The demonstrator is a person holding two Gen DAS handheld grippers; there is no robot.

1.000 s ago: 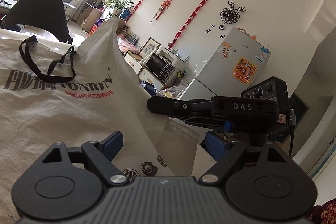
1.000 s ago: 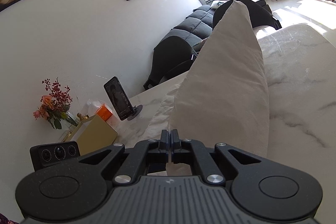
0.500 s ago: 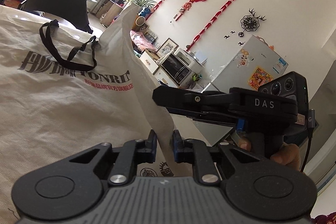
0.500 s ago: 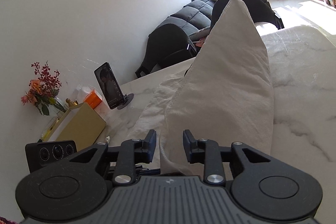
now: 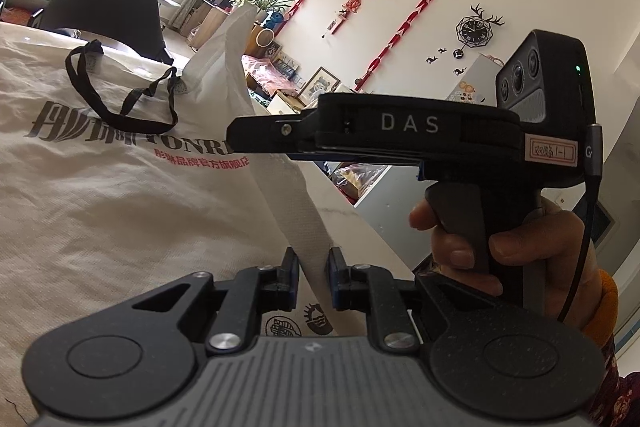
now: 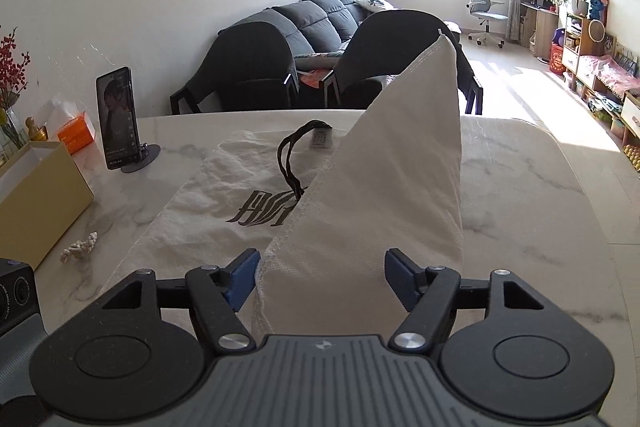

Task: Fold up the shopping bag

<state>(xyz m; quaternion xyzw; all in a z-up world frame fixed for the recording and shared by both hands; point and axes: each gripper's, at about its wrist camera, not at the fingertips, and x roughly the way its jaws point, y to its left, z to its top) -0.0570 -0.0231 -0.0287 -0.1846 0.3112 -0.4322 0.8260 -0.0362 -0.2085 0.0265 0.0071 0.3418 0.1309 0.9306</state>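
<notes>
A white woven shopping bag with grey and red lettering and black cord handles lies on a marble table. One side of the bag stands up as a raised flap. My left gripper is shut on the lower edge of that flap. In the left wrist view the right gripper's fingers pass sideways above the bag, held by a hand. In the right wrist view my right gripper has its jaws opening, the flap's edge between them and touching neither pad.
At the table's left stand a phone on a stand, an orange tissue pack, a tan box and a small white crumpled scrap. Dark chairs sit behind the table's far edge.
The left gripper closed on the flap's lower edge. The right gripper let go of the flap, opened wide and swung to face along the table.
</notes>
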